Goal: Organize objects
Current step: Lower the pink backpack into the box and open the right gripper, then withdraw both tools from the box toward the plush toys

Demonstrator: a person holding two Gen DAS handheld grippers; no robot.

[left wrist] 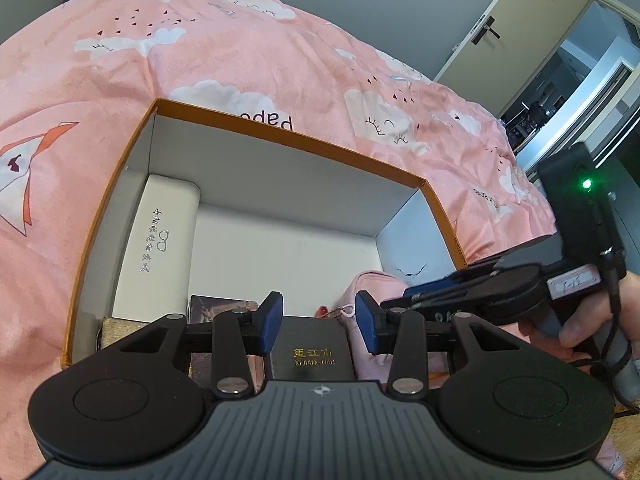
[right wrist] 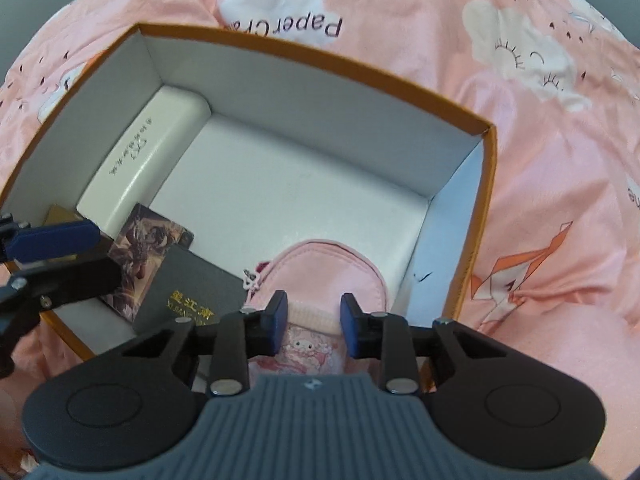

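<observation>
We held two grippers over an open box (right wrist: 312, 64) on the bed (left wrist: 280, 40). Our left gripper (left wrist: 319, 318) stood with its blue pads apart over a flat black case (left wrist: 314, 356) with gold lettering; the pads pressed on nothing. Our right gripper (right wrist: 313, 322) hung above a soft pink pouch (right wrist: 320, 268), its pads parted on either side of the pouch's ribbed edge, not visibly pinching it.

Inside the box lay five things. Nearest were the black case, matte and rectangular, and the quilted fabric pouch with its rounded top and a cartoon print. Beside the case, partly under it, lay one glossy printed card (right wrist: 152, 240). A small gold-toned block (right wrist: 60, 214) sat in the near left corner. Along the left wall ran one smooth white glasses case (right wrist: 140, 156), long with rounded corners.

The box was cardboard, orange outside and on its rim, white within. Beyond it spread the pink cloud-patterned bedspread.
</observation>
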